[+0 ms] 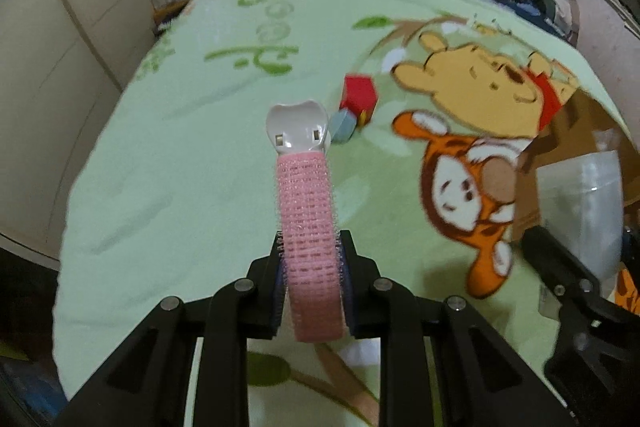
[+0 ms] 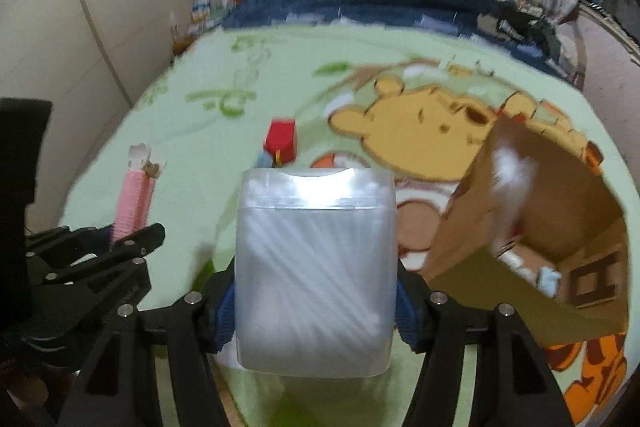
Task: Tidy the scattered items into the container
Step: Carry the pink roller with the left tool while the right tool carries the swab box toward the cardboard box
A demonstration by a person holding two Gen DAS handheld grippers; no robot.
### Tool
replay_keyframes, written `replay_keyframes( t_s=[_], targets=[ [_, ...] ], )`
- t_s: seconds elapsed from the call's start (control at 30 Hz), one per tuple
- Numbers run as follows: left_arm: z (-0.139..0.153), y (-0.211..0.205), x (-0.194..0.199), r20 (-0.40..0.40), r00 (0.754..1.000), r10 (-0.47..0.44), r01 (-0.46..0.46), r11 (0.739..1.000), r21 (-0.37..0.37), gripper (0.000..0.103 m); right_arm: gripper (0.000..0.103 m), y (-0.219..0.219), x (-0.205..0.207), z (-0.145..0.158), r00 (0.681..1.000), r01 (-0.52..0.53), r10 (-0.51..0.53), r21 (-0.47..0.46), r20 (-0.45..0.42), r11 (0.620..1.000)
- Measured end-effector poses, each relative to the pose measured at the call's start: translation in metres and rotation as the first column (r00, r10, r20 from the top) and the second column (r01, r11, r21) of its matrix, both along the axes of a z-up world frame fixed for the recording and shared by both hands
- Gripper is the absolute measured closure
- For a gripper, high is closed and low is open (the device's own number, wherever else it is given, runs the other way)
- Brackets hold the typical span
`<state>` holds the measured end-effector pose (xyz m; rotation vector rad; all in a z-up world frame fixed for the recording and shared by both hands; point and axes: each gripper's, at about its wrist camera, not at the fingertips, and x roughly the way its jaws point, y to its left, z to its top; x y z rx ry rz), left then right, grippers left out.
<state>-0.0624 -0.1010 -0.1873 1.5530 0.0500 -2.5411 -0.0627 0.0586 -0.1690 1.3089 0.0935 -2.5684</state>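
Left wrist view: left gripper clamps pink hair roller clip, held above the blanket. Right gripper grips cotton swab box, level, just left of cardboard box. Red block and blue piece left on blanket.

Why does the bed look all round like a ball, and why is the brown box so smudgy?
Left wrist view: the fisheye lens bends the green blanket into a dome; the pink hair roller in the left claw looks sharp. Right wrist view: the cardboard box is smeared by motion blur, and glare shines on the cotton swab box lid.
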Motion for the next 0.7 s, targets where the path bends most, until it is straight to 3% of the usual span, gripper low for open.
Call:
replay_keyframes(
  t_s=[0.3, 0.5, 0.7],
  targets=[
    [0.082, 0.053, 0.019, -0.081, 0.992, -0.093, 0.092, 0.996, -0.018, 0.079, 0.039, 0.058, 0.039, 0.094, 0.985, 0.088, -0.090, -0.017, -0.149, 0.996],
    [0.119, 0.098, 0.034, -0.133, 0.974, -0.183, 0.180, 0.983, -0.039, 0.079, 0.039, 0.102, 0.064, 0.127, 0.964, 0.170, -0.171, -0.020, -0.202, 0.985],
    [0.144, 0.149, 0.038, -0.169, 0.942, -0.290, 0.285, 0.957, -0.057, 0.079, 0.039, 0.139, 0.083, 0.141, 0.945, 0.247, -0.242, -0.007, -0.219, 0.969]
  ],
)
